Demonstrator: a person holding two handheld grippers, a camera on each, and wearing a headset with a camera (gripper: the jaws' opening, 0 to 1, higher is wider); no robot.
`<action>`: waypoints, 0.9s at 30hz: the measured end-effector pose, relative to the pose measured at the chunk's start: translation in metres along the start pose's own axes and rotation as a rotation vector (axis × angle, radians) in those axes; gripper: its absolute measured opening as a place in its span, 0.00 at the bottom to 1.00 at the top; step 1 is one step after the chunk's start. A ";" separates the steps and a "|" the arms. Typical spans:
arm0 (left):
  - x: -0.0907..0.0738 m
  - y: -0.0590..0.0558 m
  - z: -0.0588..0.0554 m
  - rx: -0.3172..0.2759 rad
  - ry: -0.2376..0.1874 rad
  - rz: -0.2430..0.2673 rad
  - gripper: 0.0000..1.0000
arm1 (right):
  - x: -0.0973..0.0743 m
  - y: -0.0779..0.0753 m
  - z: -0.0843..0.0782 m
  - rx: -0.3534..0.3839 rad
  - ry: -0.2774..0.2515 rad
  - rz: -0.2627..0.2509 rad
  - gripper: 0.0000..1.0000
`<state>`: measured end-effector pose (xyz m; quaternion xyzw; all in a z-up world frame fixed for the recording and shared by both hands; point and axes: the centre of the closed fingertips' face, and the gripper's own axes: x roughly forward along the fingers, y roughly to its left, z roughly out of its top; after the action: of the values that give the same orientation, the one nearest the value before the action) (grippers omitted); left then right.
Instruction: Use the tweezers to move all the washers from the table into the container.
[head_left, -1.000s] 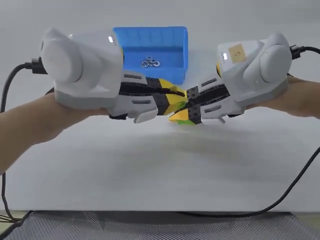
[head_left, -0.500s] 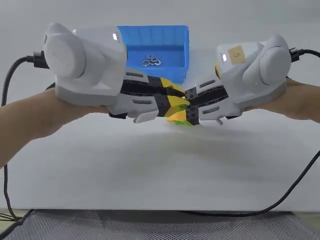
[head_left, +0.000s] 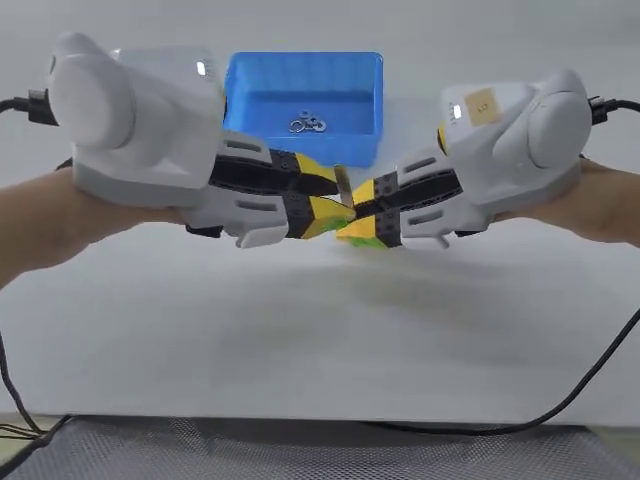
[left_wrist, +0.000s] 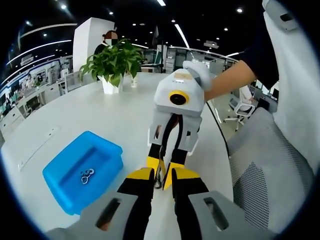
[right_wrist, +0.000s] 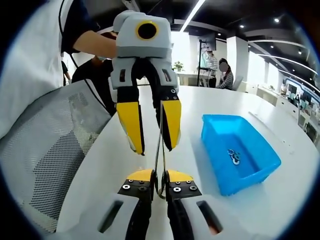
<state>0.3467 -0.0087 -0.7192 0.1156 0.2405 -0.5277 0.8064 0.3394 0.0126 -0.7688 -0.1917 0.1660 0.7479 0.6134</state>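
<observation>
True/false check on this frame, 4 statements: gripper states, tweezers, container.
1. The right gripper is shut on the tweezers. True.
2. The left gripper is clamped shut on the tweezers. False: its yellow jaws stand apart, one on each side of the tweezers.
3. The blue container is empty. False: a few washers lie in it.
4. In the head view, the container sits on the table beyond the two grippers. True.
</observation>
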 end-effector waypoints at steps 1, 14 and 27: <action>-0.001 0.001 0.000 0.000 -0.001 0.002 0.18 | 0.000 0.000 0.001 0.001 -0.002 -0.002 0.09; -0.036 0.008 -0.006 -0.011 -0.003 0.070 0.23 | -0.007 -0.004 0.018 0.003 -0.039 -0.021 0.09; -0.082 0.009 -0.029 -0.090 -0.008 0.147 0.31 | -0.013 -0.013 0.051 -0.014 -0.077 -0.056 0.09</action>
<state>0.3200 0.0725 -0.7032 0.0943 0.2517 -0.4562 0.8483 0.3506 0.0288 -0.7180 -0.1716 0.1314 0.7385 0.6387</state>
